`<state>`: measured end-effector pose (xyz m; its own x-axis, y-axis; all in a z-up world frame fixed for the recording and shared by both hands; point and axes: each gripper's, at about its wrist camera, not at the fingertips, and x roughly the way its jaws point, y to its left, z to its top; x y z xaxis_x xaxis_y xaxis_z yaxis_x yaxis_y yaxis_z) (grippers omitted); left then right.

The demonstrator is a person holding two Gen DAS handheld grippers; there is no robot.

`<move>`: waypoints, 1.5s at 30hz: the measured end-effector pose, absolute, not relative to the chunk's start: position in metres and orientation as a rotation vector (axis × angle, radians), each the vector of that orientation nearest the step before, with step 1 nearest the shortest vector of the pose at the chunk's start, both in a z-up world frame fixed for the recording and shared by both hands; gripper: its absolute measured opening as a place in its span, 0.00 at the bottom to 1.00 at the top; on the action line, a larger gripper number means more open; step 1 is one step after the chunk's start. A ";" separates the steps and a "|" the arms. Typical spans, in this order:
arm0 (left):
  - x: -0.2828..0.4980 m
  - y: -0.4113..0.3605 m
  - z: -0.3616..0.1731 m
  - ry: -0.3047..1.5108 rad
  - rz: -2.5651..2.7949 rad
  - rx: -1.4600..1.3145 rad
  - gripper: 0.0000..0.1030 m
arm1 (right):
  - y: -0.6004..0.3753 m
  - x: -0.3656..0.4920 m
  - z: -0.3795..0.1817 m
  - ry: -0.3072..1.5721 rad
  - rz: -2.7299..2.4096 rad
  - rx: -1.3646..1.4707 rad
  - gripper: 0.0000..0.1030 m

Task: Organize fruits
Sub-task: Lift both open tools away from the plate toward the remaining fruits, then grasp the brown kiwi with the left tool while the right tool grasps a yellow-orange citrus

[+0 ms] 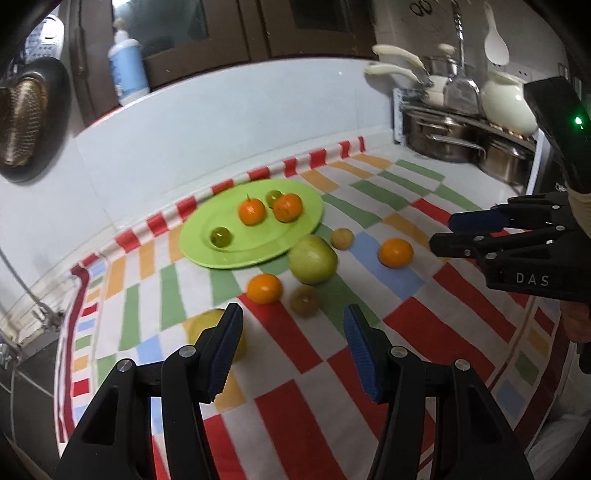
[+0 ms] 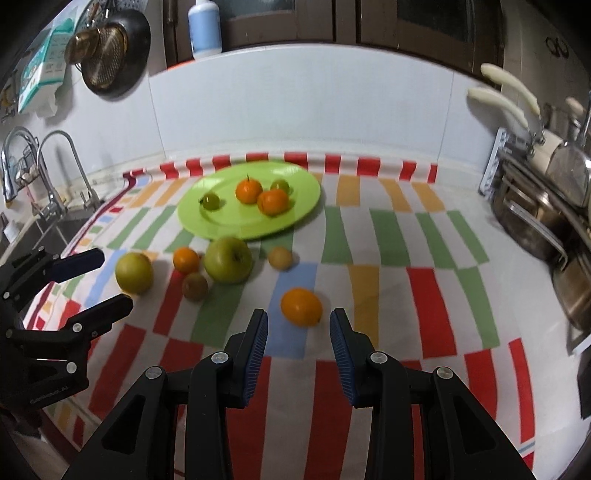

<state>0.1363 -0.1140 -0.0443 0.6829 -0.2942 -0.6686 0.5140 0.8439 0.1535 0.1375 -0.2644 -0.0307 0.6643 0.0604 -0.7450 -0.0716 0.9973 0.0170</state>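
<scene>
A green plate (image 1: 306, 218) (image 2: 303, 184) holds two oranges and two small green fruits. On the cloth lie a big green apple (image 1: 312, 259) (image 2: 228, 259), an orange (image 1: 264, 288) (image 2: 186, 259), two brownish fruits (image 1: 304, 300) (image 2: 280, 257), a yellow-green apple (image 1: 207, 325) (image 2: 133, 272) and another orange (image 1: 395, 252) (image 2: 301, 306). My left gripper (image 1: 293, 323) (image 2: 99, 280) is open and empty, the yellow-green apple by its left finger. My right gripper (image 2: 298, 325) (image 1: 441, 232) is open and empty, just short of the lone orange.
A checked cloth (image 2: 388, 295) covers the counter. Steel pots and a rack (image 1: 461, 136) (image 2: 535, 221) stand at the right. A sink with taps (image 2: 48, 177) is at the left. A blue bottle (image 2: 205, 26) stands on the back ledge.
</scene>
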 end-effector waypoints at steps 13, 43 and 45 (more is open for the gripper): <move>0.173 -0.138 -0.077 0.785 -0.504 0.375 0.46 | -0.265 0.160 -0.060 0.914 0.110 -0.032 0.35; 0.216 -0.142 -0.091 0.915 -0.519 0.266 0.27 | -0.267 0.199 -0.077 0.956 0.145 0.015 0.34; 0.214 -0.141 -0.089 0.910 -0.512 0.267 0.27 | -0.267 0.197 -0.076 0.951 0.148 0.016 0.34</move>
